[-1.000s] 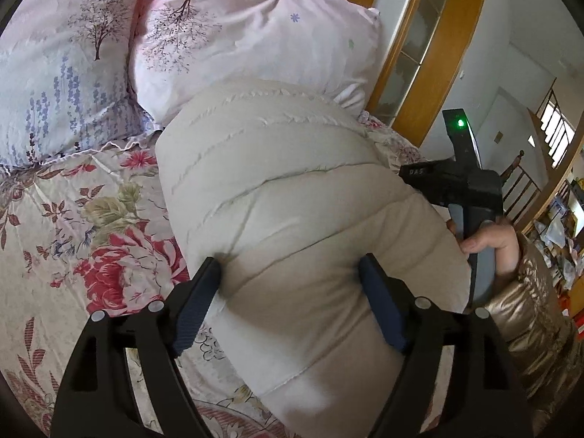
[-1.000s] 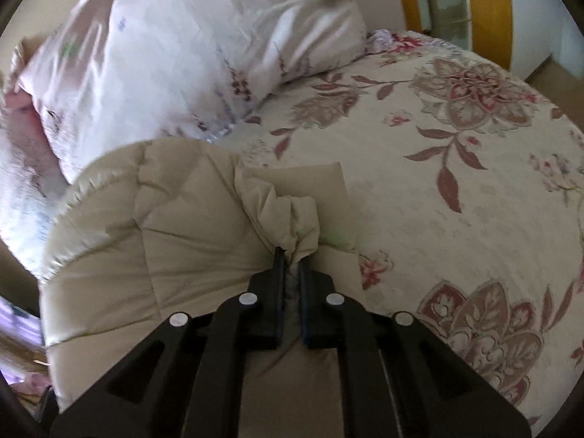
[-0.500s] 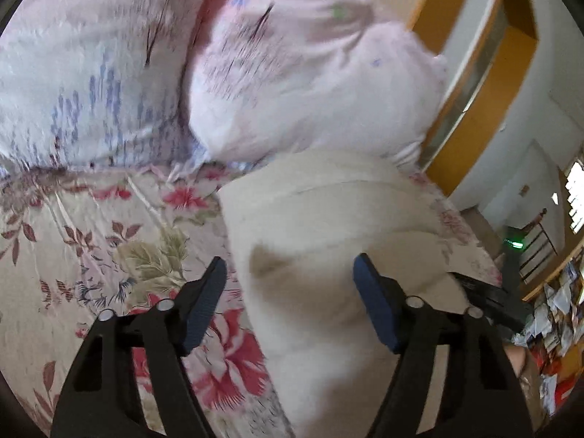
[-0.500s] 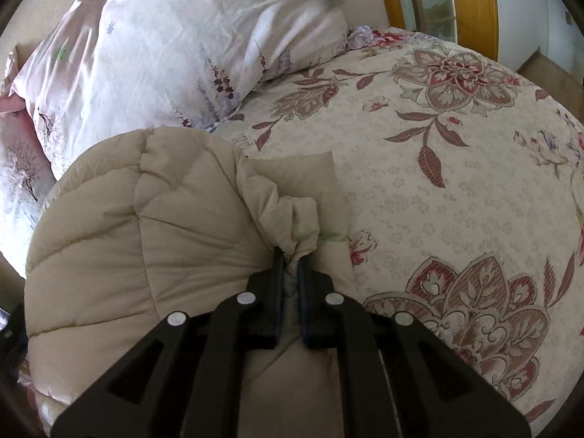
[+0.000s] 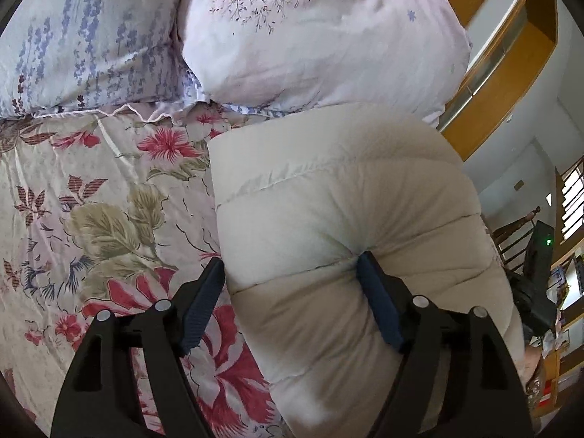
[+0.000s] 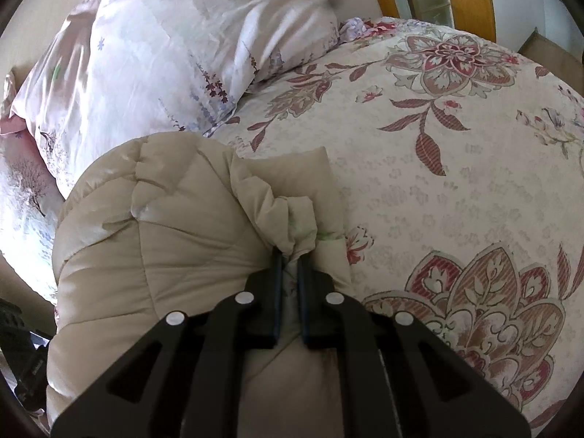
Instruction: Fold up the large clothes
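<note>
We're over the floral bedspread [image 5: 91,226], where the beige puffer jacket [image 5: 346,219] lies bundled below the pillows [image 5: 310,36]. Our left gripper [image 5: 290,273] gapes wide, one finger denting the padding, while our right gripper [image 6: 289,255] pinches a bunched jacket fold.

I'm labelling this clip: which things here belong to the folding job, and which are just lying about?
Part of the job:
beige puffer jacket
right claw, shut on a bunched fold of the jacket
left claw, open, one finger pressing into the jacket

Just lying about:
pillows
floral bedspread
wooden cabinet
</note>
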### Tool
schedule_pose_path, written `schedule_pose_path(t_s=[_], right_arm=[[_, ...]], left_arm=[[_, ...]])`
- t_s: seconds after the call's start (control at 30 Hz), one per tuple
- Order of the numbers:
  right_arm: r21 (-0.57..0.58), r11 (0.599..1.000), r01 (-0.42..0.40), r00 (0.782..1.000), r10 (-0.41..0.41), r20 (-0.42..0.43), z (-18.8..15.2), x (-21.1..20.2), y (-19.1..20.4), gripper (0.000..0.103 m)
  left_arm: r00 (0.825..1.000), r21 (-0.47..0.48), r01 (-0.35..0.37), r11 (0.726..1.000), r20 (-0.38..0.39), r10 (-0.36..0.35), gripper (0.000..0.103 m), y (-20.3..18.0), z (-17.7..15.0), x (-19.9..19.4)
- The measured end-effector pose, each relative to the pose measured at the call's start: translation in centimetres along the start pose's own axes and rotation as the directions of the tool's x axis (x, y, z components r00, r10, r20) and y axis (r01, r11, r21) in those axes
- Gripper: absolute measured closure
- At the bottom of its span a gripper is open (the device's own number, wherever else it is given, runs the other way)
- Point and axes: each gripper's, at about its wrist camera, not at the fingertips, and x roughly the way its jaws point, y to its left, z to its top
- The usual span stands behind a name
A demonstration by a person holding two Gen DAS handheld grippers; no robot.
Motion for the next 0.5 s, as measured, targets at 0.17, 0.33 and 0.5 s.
schedule_pose_path(t_s=[0.17,0.33,0.5], right_arm=[[0.007,1.0,-0.029,0.999,0.029,0.029,0.4,-3.5,-1.5,0.054],[-0.122,0.985,-0.125,0.98,0.142,0.137,-2.3,-9.5,-0.2,0.055],[-0.261,0.952,-0.158,0.982,0.178,0.057,-4.9,-9.9,2.8,0.055]], left_arm=[[0.994,0.054,0.002,0.999,0.106,-0.007,0.03,-1.0,-1.1,-5.2],[0.983,0.175,0.009,0.985,0.178,-0.04,0.03,-4.0,-3.2,-10.2],[0.994,0.259,0.008,0.966,0.104,-0.036,0.029,-6.6,-4.7,-9.6]])
